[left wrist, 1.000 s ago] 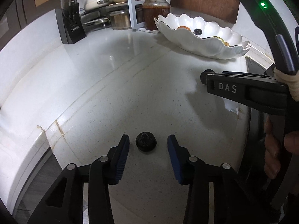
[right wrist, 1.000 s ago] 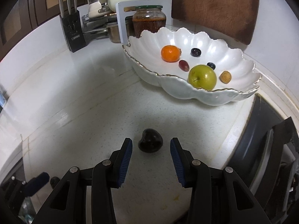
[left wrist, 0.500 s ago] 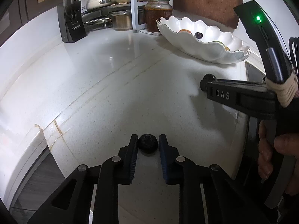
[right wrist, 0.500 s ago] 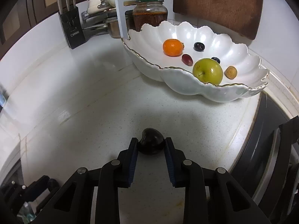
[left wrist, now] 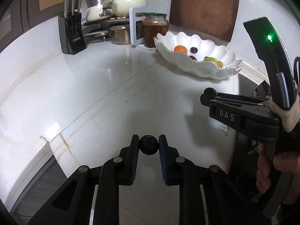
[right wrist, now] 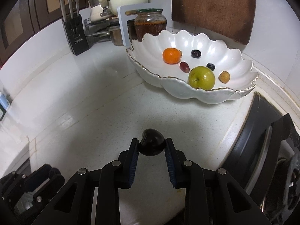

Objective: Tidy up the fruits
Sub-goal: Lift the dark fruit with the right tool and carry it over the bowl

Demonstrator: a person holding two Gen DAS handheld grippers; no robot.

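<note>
While both fruits are held:
Left gripper (left wrist: 148, 145): clamped on small rough black fruit (left wrist: 148, 145).
Right gripper (right wrist: 151, 146): clamped on shiny dark plum (right wrist: 151, 144).
Tip: both should be carried gently to the white scalloped bowl (right wrist: 221, 93).

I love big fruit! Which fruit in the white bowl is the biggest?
The green apple, at the bowl's near rim. It is bigger than the orange and far bigger than the small dark fruits around it.

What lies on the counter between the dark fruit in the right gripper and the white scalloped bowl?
Nothing: in the right wrist view, only bare white countertop separates the glossy dark fruit, clamped in the right gripper, from the scalloped bowl.
</note>
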